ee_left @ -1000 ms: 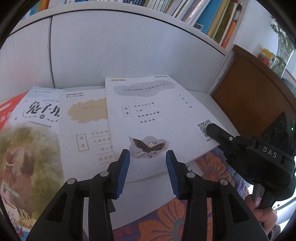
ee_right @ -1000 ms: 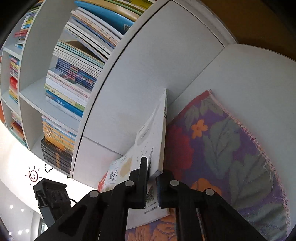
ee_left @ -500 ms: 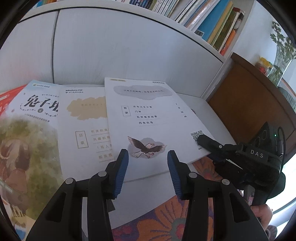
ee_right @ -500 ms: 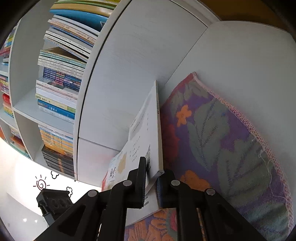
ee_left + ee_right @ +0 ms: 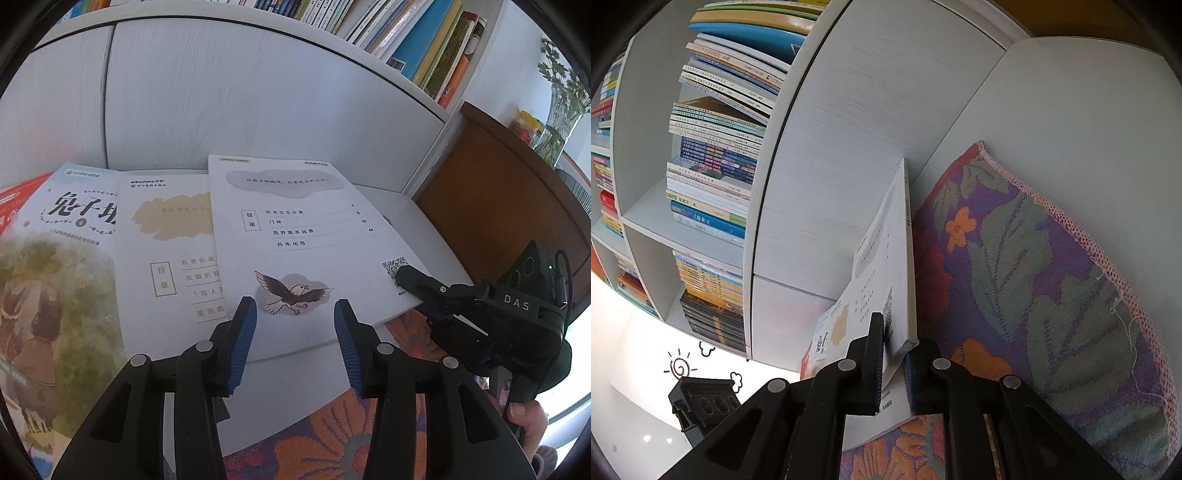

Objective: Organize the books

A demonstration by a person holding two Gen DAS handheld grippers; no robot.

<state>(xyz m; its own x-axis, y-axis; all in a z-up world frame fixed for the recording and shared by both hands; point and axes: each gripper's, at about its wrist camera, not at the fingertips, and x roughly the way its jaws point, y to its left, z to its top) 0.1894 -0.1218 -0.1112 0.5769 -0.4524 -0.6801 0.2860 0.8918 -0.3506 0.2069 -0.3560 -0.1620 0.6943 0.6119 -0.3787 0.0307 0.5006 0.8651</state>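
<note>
Left view, books: three lie fanned on the white top below the cabinet [image 5: 258, 96]. The bird book [image 5: 295, 236] is uppermost, overlapping the beige book [image 5: 166, 258], which overlaps the rabbit book [image 5: 59, 280]. A red cover [image 5: 14, 199] peeks out at the far left.
Left view, left tongs: the left gripper [image 5: 291, 332] hangs above the near edge of the bird book, jaws narrow and empty, touching nothing.
Left view, right tongs: the right gripper [image 5: 406, 275] pinches the bird book's right corner by the QR code. A hand [image 5: 524, 421] shows under its body.
Left view, change: the right tongs now reach in a little lower and flatter than a second ago, and the book's corner has tipped with them. The left jaws are a touch wider.
Right view, right tongs: the right gripper [image 5: 895, 354] is clamped tight on the bird book [image 5: 886, 266], the corner pressed between both pads.
Right view, book: its gripped edge is raised off the floral cloth [image 5: 1034, 295], while the far end is down among the other books.
Right view, shelves: the shelf [image 5: 713, 147] is crowded with stacked books.
Right view, change: the book has rolled more upright, so more of its page shows.
Meaning: the grip looks secure and the top book is probably being peeled off the fan for stacking or shelving. The other two are not yet handled.
</note>
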